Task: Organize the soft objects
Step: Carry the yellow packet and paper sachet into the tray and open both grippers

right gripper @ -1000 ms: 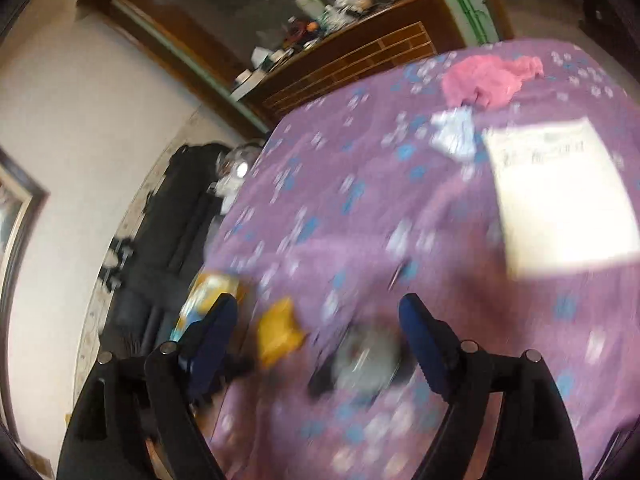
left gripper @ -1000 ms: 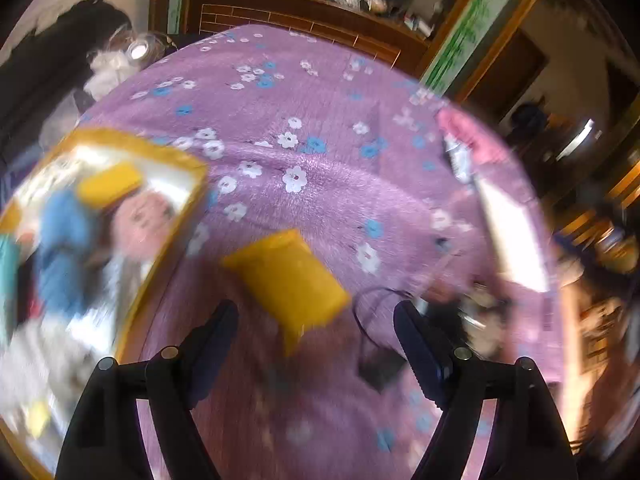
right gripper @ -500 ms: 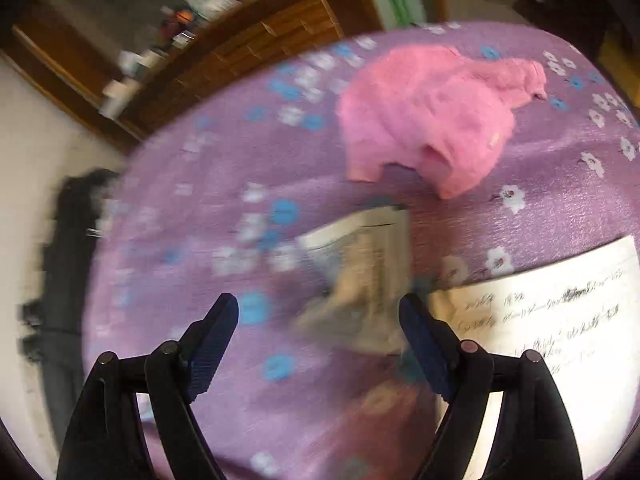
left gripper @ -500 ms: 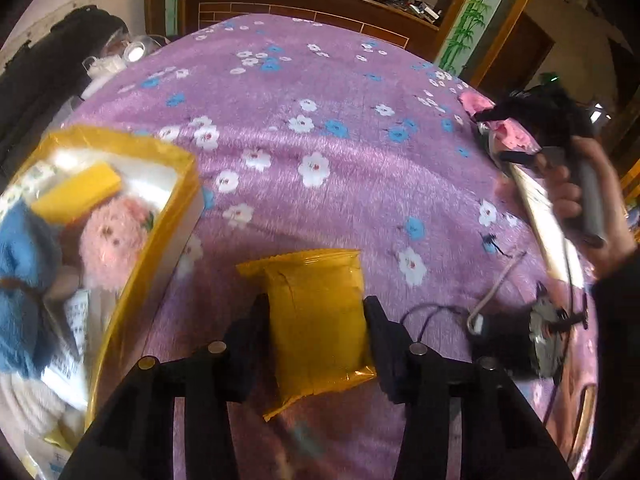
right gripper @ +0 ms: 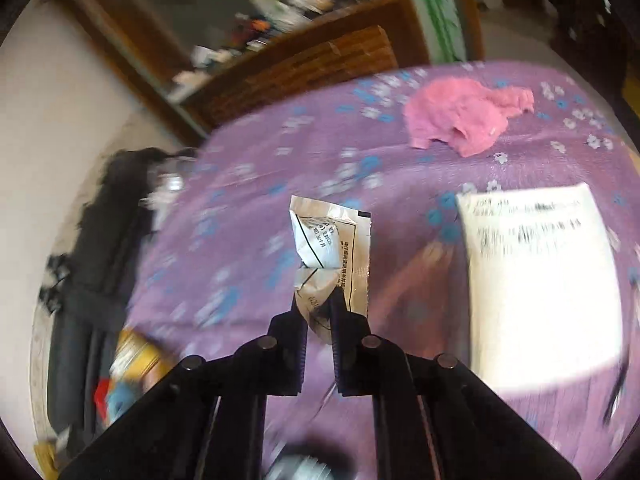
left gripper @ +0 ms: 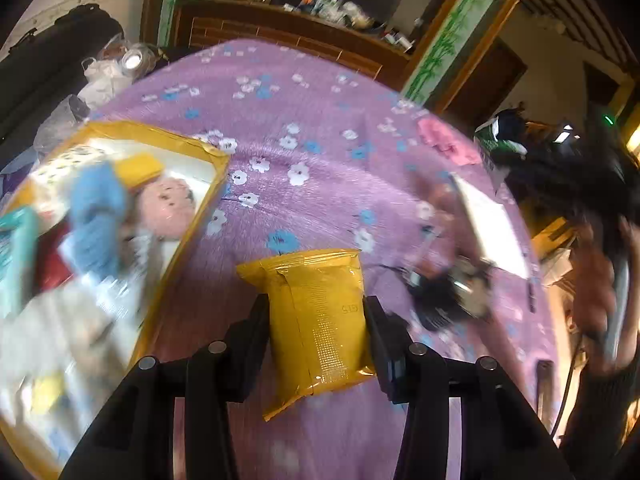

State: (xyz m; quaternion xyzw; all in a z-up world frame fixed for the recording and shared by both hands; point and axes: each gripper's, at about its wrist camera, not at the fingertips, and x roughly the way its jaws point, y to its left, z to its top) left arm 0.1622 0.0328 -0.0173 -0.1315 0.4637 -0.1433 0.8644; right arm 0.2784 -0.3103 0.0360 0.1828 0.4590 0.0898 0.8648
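Observation:
My left gripper [left gripper: 316, 312] is shut on a yellow soft packet [left gripper: 316, 312] and holds it above the purple flowered bedspread [left gripper: 304, 120]. A yellow-rimmed box [left gripper: 182, 232] at the left holds a blue plush, a pink plush face and other soft things. My right gripper [right gripper: 318, 308] is shut on a crumpled silver-white sachet [right gripper: 332, 240], lifted above the bedspread [right gripper: 248, 220]. A pink cloth [right gripper: 460, 120] lies at the far right of the bed; it also shows in the left wrist view [left gripper: 444, 140].
A white printed sheet [right gripper: 540, 280] lies on the bed at the right. A black device with cables [left gripper: 444, 292] lies near the left gripper. A wooden headboard shelf [left gripper: 288, 24] with clutter stands behind. Dark bags [right gripper: 92, 260] lie left of the bed.
My left gripper has lifted the yellow packet off the bed. My right gripper has closed on the silver sachet and raised it.

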